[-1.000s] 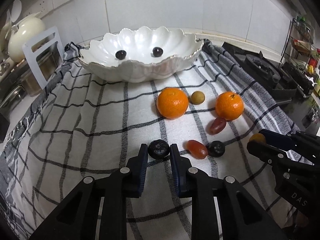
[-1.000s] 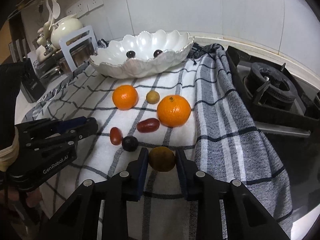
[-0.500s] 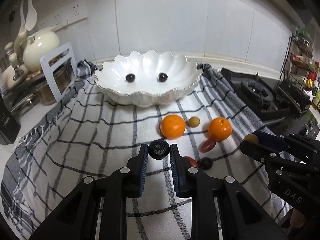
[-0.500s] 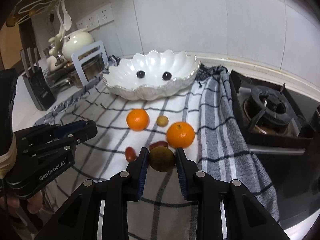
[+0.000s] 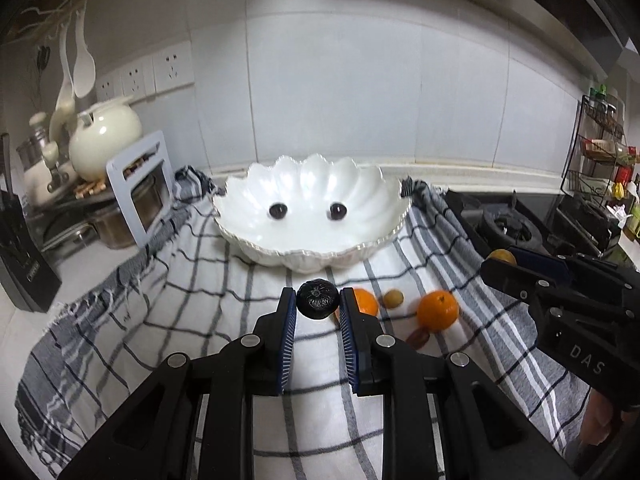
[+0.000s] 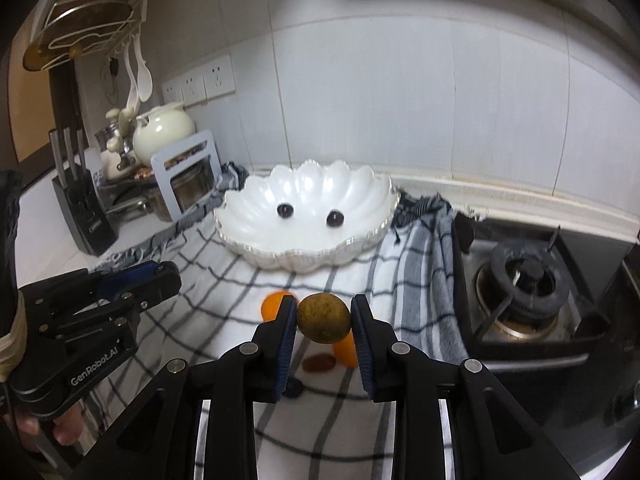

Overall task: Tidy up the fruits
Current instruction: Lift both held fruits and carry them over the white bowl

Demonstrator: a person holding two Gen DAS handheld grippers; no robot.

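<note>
Right now I am holding 2 fruits clear of the checked cloth (image 5: 168,320), 1 in each gripper. The left gripper (image 5: 318,304) is pinching a dark wrinkled fruit (image 5: 317,299) between its pads, and the right gripper (image 6: 324,318) is clamping a round brown-green fruit (image 6: 324,317) the same way; neither fruit is touching the cloth. The white scalloped bowl (image 5: 360,246), which I am taking as the target, is lying straight ahead of both sets of jaws, beyond and below them, with 2 small dark fruits (image 5: 278,210) already sitting well apart in its hollow. Both fruits being round, no long axis is mattering here. In the left wrist view the bowl's near rim is sitting just past the dark fruit, so I am judging the left hand slightly nearer for the drop. 2 oranges (image 5: 438,311) and a few smaller fruits are waiting on the cloth.
</note>
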